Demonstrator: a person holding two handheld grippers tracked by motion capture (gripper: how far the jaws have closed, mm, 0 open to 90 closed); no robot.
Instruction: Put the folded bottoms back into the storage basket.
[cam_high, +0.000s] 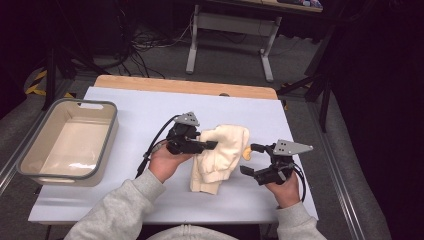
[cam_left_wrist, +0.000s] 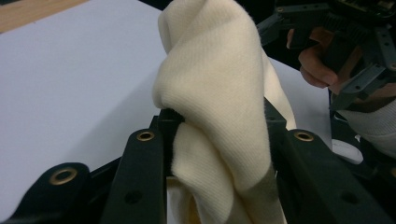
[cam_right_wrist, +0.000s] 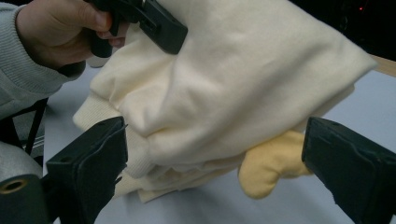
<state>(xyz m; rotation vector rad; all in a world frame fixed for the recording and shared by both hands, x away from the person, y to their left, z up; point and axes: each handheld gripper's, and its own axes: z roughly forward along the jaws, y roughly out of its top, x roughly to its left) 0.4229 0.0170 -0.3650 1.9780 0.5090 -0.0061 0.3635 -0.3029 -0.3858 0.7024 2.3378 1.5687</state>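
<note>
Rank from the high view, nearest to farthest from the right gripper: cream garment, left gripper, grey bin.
1. cream garment: just left of the right gripper, its edge by the open jaws.
2. left gripper: beyond the garment's middle, clamped on its fabric.
3. grey bin: far left edge of the table.

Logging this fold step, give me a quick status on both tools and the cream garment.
Left tool clamped on cream garment, lifting a fold. Right tool open, jaws beside the garment's edge. Grey bin off left, nothing in the way.
</note>
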